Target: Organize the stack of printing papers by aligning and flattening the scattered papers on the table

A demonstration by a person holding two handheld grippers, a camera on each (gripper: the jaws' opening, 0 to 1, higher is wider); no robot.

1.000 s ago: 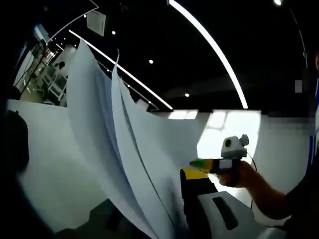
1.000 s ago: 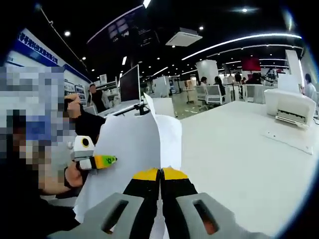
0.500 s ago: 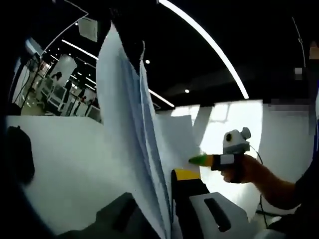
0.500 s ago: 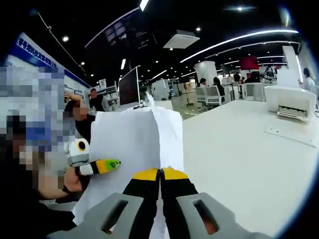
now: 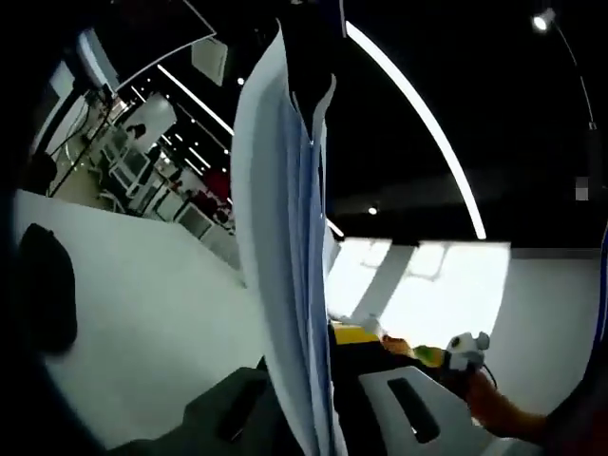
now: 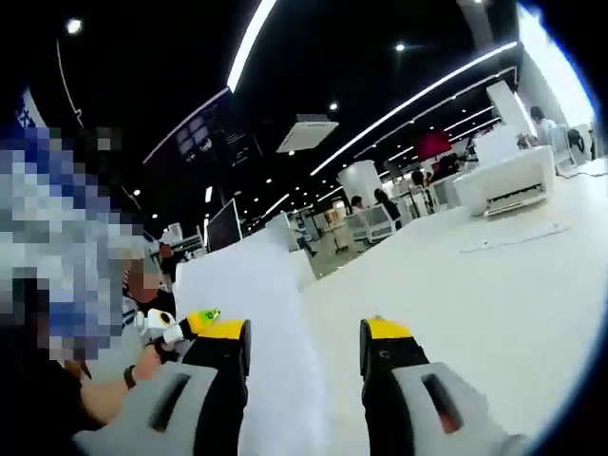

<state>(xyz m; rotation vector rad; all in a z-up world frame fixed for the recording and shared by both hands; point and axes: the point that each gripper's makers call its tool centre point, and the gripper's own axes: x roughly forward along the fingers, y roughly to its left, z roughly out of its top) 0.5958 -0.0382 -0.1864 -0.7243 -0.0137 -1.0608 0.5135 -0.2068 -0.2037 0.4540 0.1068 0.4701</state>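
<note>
The stack of printing papers (image 5: 285, 237) stands upright and edge-on in the left gripper view, rising from between the jaws of my left gripper (image 5: 306, 356), which is shut on its lower edge. In the right gripper view the same white stack (image 6: 256, 323) stands over the table, just behind the left jaw of my right gripper (image 6: 304, 332), whose yellow-tipped jaws are wide open and hold nothing. The left gripper's green tip (image 6: 204, 318) touches the stack's far side. The right gripper (image 5: 432, 355) shows low to the right of the papers.
The white table (image 6: 456, 294) stretches ahead and to the right. A white printer (image 6: 508, 180) and a flat sheet (image 6: 513, 237) sit at its far end. A dark object (image 5: 43, 294) lies on the table at left. A seated person (image 6: 142, 285) is behind the papers.
My right gripper has opened and let go of the papers, and its view has tilted upward. The left gripper has turned the stack more edge-on to its camera.
</note>
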